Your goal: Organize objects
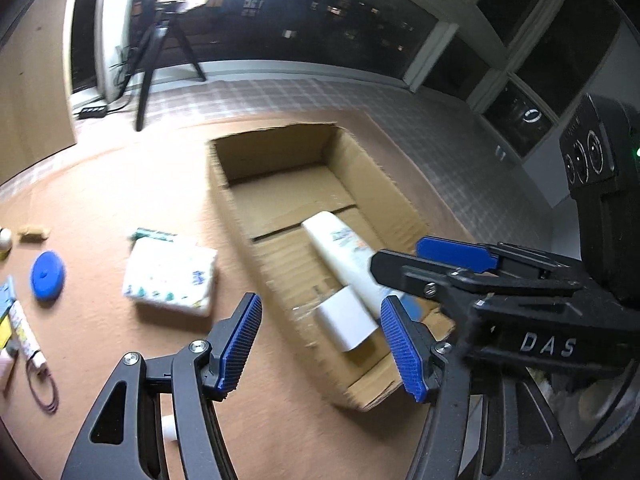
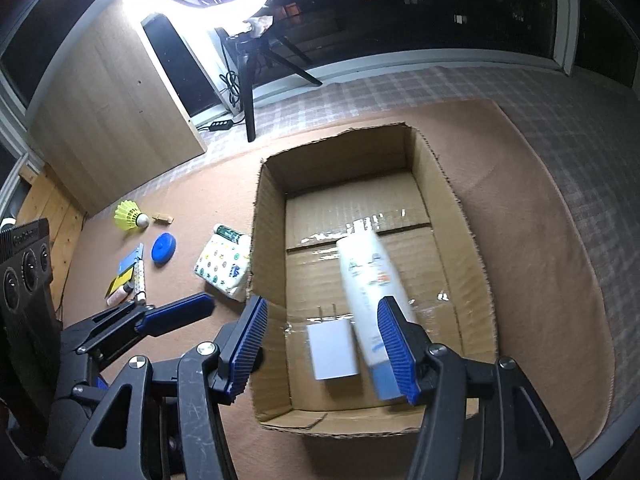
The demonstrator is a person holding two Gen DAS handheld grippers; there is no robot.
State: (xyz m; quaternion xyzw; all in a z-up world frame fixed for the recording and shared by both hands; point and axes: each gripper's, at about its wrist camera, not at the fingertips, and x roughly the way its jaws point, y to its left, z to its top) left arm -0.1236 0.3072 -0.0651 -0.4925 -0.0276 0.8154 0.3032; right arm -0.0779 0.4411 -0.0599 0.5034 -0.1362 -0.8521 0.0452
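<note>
Both the left gripper and right gripper hover with jaws released and empty over the cardboard box, where the white bottle and white charger lie near its closest wall.

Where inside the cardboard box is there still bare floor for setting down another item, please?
The far half of the cardboard box, beyond the white tube, is bare, as is the strip along its right wall. The near end is crowded: the white charger lies beside the tube's lower end.
</note>
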